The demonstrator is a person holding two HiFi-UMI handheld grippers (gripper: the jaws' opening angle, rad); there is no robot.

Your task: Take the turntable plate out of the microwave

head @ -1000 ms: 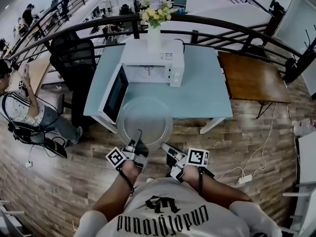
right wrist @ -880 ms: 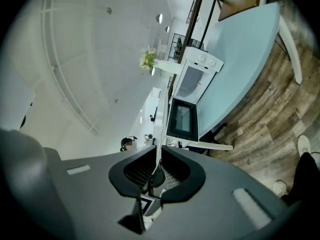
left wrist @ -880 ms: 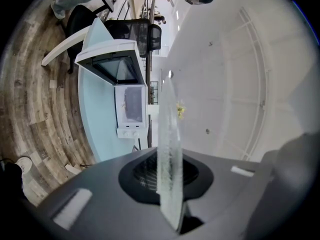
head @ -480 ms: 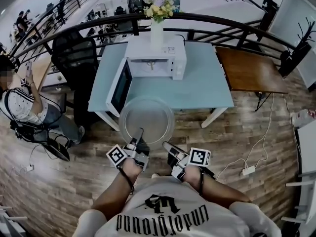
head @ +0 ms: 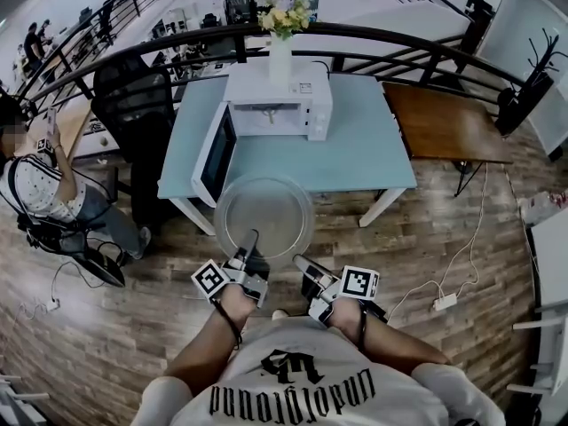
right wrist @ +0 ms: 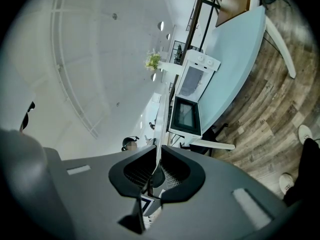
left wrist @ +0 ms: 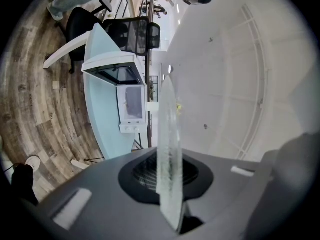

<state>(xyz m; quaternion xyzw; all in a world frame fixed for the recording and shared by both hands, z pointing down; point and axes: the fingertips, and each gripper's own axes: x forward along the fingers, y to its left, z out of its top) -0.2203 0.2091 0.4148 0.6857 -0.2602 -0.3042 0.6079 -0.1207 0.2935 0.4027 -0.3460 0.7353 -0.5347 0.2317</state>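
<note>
The round clear glass turntable plate point(head: 264, 213) hangs level in front of the table's near edge, outside the white microwave point(head: 277, 103), whose door point(head: 214, 154) stands open to the left. My left gripper point(head: 251, 245) is shut on the plate's near rim at the left. My right gripper point(head: 300, 261) is shut on the near rim at the right. In the left gripper view the plate point(left wrist: 168, 134) runs edge-on between the jaws of the left gripper point(left wrist: 169, 178). In the right gripper view the plate's thin edge point(right wrist: 160, 129) sits pinched in the right gripper point(right wrist: 156, 172).
The microwave stands on a light blue table point(head: 364, 153) with a vase of flowers point(head: 281, 34) on top. A brown table point(head: 442, 122) is at the right, a black chair point(head: 133, 96) and a seated person point(head: 40, 189) at the left, a railing behind.
Both grippers have drawn back a little from the microwave toward the person, carrying the plate. The hold on the rim looks the same.
</note>
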